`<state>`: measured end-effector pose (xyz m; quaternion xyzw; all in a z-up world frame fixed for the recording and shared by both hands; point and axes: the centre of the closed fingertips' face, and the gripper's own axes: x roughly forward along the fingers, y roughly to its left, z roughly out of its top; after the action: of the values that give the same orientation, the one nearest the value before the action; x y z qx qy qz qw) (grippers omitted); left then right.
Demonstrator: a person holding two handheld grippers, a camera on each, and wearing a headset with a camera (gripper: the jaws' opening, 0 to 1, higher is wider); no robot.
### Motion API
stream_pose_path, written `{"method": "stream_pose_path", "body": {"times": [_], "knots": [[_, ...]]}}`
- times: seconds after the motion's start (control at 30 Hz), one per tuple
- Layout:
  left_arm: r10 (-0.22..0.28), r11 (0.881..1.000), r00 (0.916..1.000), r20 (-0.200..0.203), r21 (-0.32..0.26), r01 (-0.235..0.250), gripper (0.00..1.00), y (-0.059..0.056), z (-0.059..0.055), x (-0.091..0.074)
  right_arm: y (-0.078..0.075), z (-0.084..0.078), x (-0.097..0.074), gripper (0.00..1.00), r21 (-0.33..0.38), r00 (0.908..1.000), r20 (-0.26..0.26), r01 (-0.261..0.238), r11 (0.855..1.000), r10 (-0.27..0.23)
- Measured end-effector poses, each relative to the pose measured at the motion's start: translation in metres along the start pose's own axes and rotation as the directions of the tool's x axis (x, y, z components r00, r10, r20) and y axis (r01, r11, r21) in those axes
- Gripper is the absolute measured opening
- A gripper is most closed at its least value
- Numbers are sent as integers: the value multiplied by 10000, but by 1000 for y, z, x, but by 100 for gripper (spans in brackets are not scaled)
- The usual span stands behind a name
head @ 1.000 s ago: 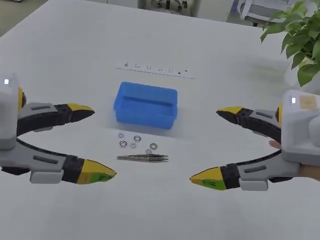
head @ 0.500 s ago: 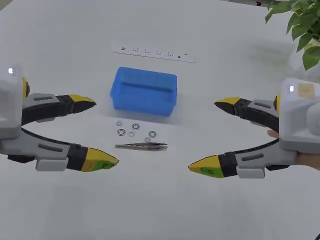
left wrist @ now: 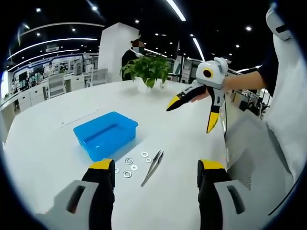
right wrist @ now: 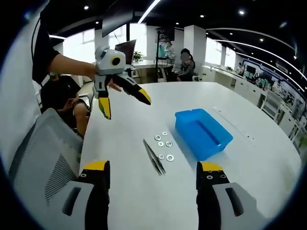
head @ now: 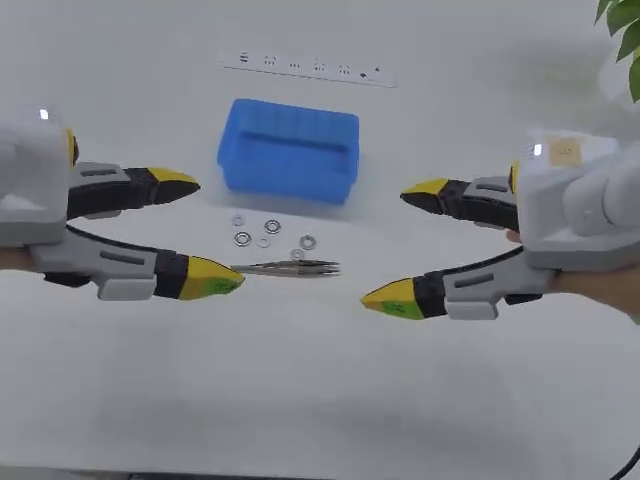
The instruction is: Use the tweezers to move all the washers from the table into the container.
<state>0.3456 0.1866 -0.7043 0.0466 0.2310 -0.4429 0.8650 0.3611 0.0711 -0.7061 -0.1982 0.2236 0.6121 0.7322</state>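
Note:
Several small metal washers (head: 270, 235) (left wrist: 130, 165) (right wrist: 164, 144) lie loose on the white table just in front of a blue container (head: 289, 149) (left wrist: 105, 133) (right wrist: 203, 132). Metal tweezers (head: 291, 267) (left wrist: 152, 167) (right wrist: 154, 157) lie flat beside them on the near side. My left gripper (head: 196, 228) (left wrist: 156, 173) hovers open to the left of the tweezers, holding nothing. My right gripper (head: 392, 243) (right wrist: 151, 175) hovers open to the right, also with nothing between its jaws. Each gripper appears in the other's view.
A white power strip (head: 308, 69) lies behind the container. A potted plant (left wrist: 148, 70) stands at the table's far right edge. Grey mesh chairs (right wrist: 45, 158) stand by the near table edge. People sit at desks in the background.
The head camera has tilted, so the scene sits higher in the picture. Both grippers have closed in a little toward the tweezers, still open.

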Motion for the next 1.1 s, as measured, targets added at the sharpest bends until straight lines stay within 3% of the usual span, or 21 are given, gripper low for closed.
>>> {"method": "stream_pose_path", "body": {"times": [0.23,0.3,0.53,0.73,0.97,1.1], "knots": [[-289,9995,9975,-647,132,298,65,7,-19,19,-6,-12,23,64,20,9979,-467,-440,9990,440],[-373,9989,9939,-1038,257,402,62,6,-27,26,-8,-15,30,62,12,9968,-587,-550,9985,550],[-541,9962,9827,-1771,571,651,57,10,-44,40,-8,-26,56,55,137,9908,-929,-976,9951,985],[-660,9921,9738,-2176,900,873,50,13,-50,49,-4,-35,74,46,137,9809,-1346,-1398,9901,1404],[-968,9851,9557,-2779,1103,1319,43,9,-62,54,3,-40,91,36,-49,9679,-1734,-1856,9826,1819],[-1097,9744,9373,-3308,1503,1670,41,6,-69,57,5,-48,97,31,-322,9554,-2233,-2053,9782,1932]]}}
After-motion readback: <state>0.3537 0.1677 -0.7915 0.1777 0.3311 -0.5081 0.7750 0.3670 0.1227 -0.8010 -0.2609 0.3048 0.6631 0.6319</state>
